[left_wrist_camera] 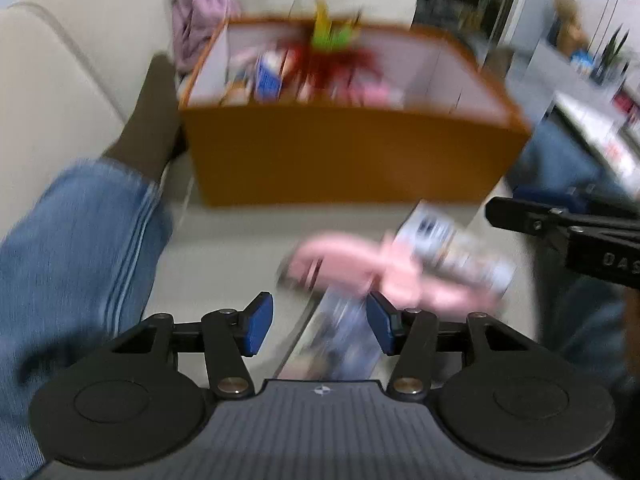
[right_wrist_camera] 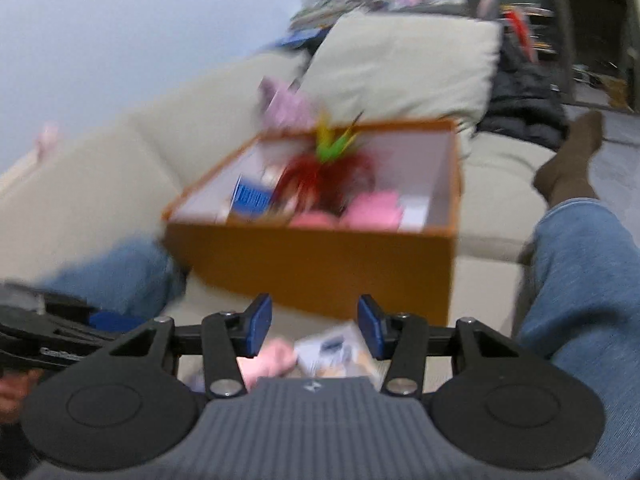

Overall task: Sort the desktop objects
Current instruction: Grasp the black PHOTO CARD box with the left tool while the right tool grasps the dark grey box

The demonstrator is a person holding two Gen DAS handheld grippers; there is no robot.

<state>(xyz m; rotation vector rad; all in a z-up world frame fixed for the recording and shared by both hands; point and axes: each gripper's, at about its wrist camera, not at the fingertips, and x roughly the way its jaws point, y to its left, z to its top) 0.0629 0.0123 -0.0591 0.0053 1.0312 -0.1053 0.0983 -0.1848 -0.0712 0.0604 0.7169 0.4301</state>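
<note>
The orange box (left_wrist_camera: 352,152) sits on a cream sofa (left_wrist_camera: 92,60) between a person's outstretched legs, open at the top and already part filled: a blue packet (right_wrist_camera: 252,196), a red feathery toy with green and yellow plumes (right_wrist_camera: 324,168) and something pink (right_wrist_camera: 372,208) lie inside, so a fair share of the sorting looks done. What is left, as far as can be seen, lies on the seat just in front of the box's near wall — a pink soft item (left_wrist_camera: 360,268), a printed packet (left_wrist_camera: 452,248) resting over its right end, and a glossy printed card or packet (left_wrist_camera: 340,336) nearer still; the blur hides what they are exactly. The left gripper (left_wrist_camera: 318,326) stands about half open above that near packet, its right pad close to it but not visibly pressing, holding nothing. The right gripper (right_wrist_camera: 314,328) is likewise about half open and empty, hovering over the pink item and packet. Room is tight — the two grippers come in side by side, the box wall rises just beyond the loose things, and denim legs (left_wrist_camera: 80,248) flank both sides. The box's right-hand part still looks open enough to take more. A lilac cloth (left_wrist_camera: 200,16) lies beyond the box's far left corner.
</note>
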